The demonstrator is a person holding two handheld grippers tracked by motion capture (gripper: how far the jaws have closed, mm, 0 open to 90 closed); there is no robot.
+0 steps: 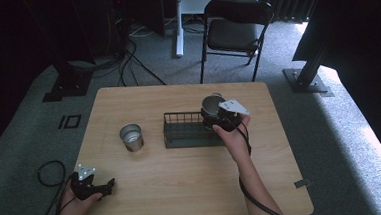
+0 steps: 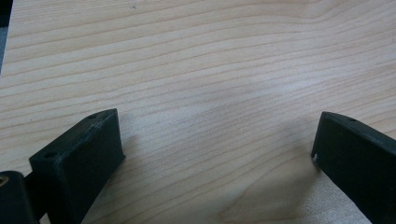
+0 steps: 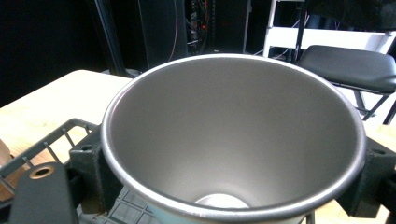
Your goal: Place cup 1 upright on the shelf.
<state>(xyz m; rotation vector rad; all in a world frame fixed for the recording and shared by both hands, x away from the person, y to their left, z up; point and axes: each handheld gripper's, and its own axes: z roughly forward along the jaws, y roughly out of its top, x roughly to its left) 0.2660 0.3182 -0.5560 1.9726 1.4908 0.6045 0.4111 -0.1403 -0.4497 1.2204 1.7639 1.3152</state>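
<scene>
Right gripper (image 1: 222, 116) pinches a steel cup (image 3: 233, 135), one black jaw pressed against each side of the wall just under the rim. In the high view the steel cup (image 1: 211, 105) sits at the right end of the black wire rack (image 1: 187, 130), over its basket; whether its base already rests on the wire is hidden by the hand. The right gripper view looks straight down into the mouth: a round, tapering vessel, wide at the lip and narrow at the base, with a brushed matte inside and a thin rolled rim that catches the light.

Judging by that thin wall, the cup is probably light and stiff, unlikely to dent under a moderate squeeze, but smooth metal is slippery against hard jaws. Because the sides taper, a hold low down could let it slide upward out of the grip, so the present hold just beneath the rolled lip looks the safest.

The rack is a shallow rectangular basket of thin dark wire with an upright rail along its far side and an open grid floor. To its left, apart from it, a second steel cup (image 1: 131, 137) stands upright on the pale wood-grain table (image 1: 183, 188). Farther from the rack, near the table's front left corner, the left gripper (image 1: 95, 186) rests low over bare wood, jaws spread wide and holding nothing.
</scene>
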